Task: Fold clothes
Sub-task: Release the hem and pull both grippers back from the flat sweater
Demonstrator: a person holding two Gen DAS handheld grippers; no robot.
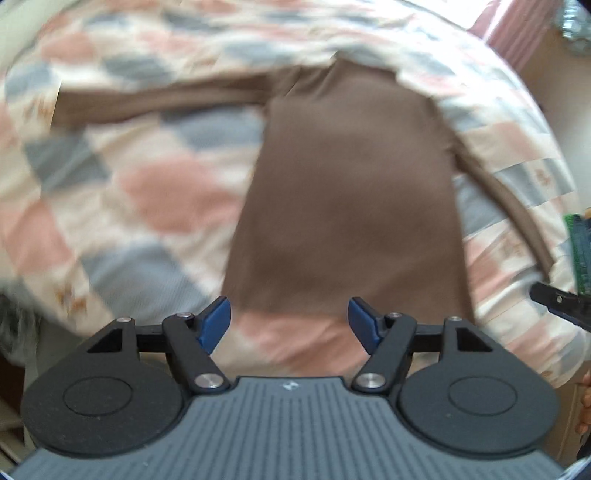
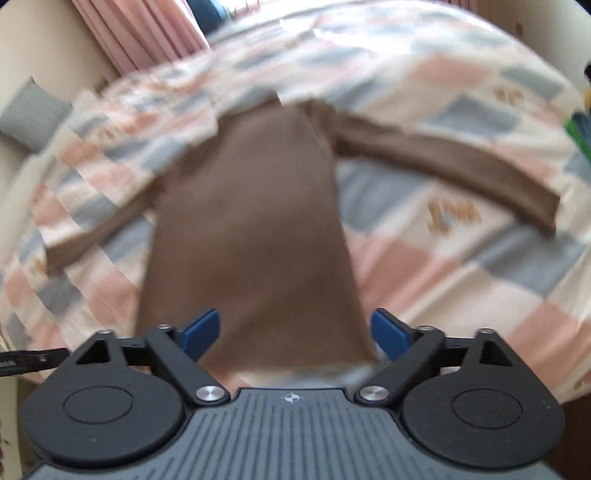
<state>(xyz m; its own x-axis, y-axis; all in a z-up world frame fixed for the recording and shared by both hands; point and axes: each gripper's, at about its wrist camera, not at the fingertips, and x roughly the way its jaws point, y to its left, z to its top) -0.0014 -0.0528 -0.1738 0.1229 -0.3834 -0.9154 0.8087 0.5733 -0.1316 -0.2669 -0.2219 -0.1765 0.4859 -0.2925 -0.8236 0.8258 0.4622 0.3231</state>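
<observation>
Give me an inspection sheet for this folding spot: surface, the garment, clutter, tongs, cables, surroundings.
Surface: patchwork bedspread, pink, grey and cream.
Job's things: brown long-sleeved top lying flat, sleeves spread out to both sides, hem nearest the tongs.
Clutter: grey cushion at the bed's far edge.
Grippers: left tongs open, empty; right tongs open, empty, above the hem.
Cables: nothing seen.
Surroundings: pink curtain.

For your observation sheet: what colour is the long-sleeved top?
Plain brown; the long-sleeved top shows best in the right wrist view.
</observation>
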